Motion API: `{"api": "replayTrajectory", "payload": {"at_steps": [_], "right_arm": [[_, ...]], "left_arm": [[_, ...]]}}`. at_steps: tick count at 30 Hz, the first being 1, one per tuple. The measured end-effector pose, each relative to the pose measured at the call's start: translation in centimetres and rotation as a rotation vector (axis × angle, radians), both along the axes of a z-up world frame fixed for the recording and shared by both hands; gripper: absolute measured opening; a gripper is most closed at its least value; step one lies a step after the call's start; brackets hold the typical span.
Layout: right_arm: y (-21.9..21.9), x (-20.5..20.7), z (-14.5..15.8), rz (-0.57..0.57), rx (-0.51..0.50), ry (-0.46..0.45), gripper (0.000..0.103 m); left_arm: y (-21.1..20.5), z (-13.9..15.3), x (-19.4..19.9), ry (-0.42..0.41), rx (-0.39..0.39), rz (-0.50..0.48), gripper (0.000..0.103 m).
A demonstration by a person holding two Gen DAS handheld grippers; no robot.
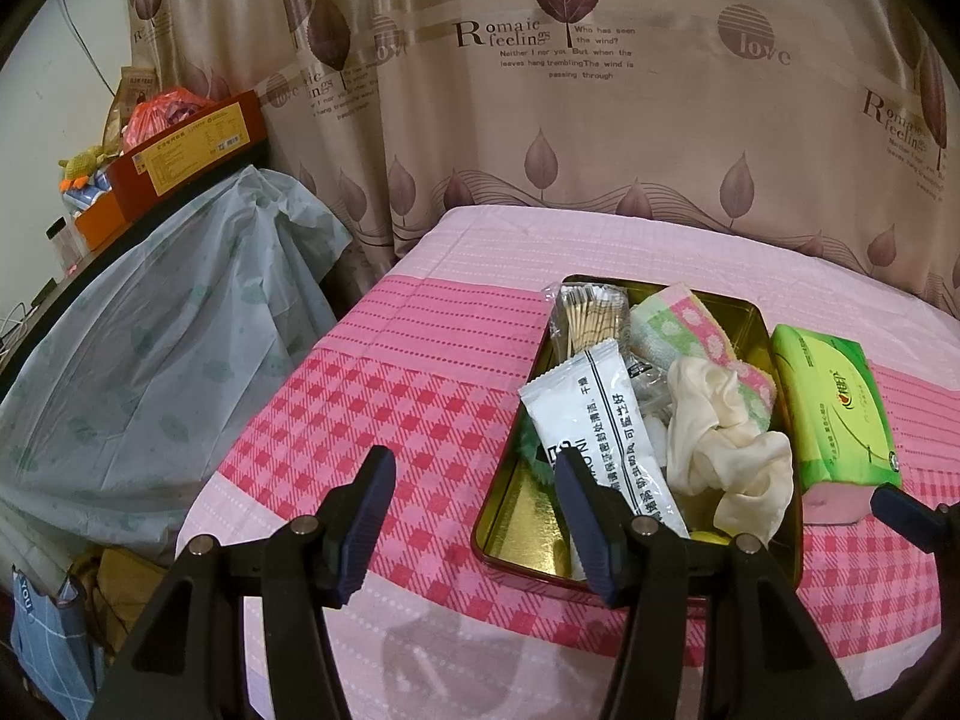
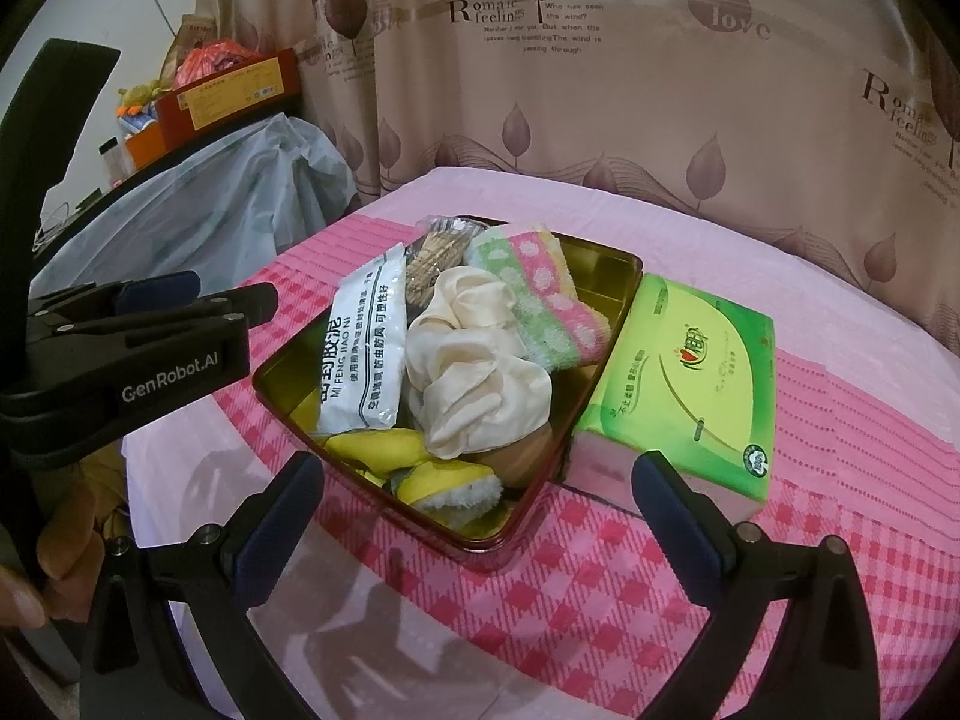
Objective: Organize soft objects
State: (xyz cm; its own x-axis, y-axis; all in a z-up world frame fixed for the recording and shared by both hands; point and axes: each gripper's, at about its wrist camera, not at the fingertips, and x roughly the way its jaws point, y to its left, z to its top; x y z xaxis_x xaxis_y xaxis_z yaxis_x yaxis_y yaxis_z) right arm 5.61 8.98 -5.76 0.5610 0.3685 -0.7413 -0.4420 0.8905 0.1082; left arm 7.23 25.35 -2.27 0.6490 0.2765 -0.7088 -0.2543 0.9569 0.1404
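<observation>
Right hand-held gripper, open, hovers near the tin.

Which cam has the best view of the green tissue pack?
Right wrist. The green tissue pack lies whole and unblocked there, top face and near end both visible, beside the tin. Left wrist shows the pack at the frame's right side, foreshortened, with the right gripper's fingertip covering its near corner.

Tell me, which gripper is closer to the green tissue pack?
Right. The right gripper hangs open just in front of the green tissue pack; the left gripper sits across the tin.
</observation>
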Motion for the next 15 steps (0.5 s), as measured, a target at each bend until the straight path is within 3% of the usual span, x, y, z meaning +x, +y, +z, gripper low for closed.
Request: {"api": "replayTrajectory", "payload": {"at_steps": [15], "right_arm": [[0.08, -0.36, -0.04, 0.004, -0.007, -0.002, 0.102]], "left_arm": [[0.12, 0.75, -0.21, -0.03, 0.004, -0.021, 0.057]]}}
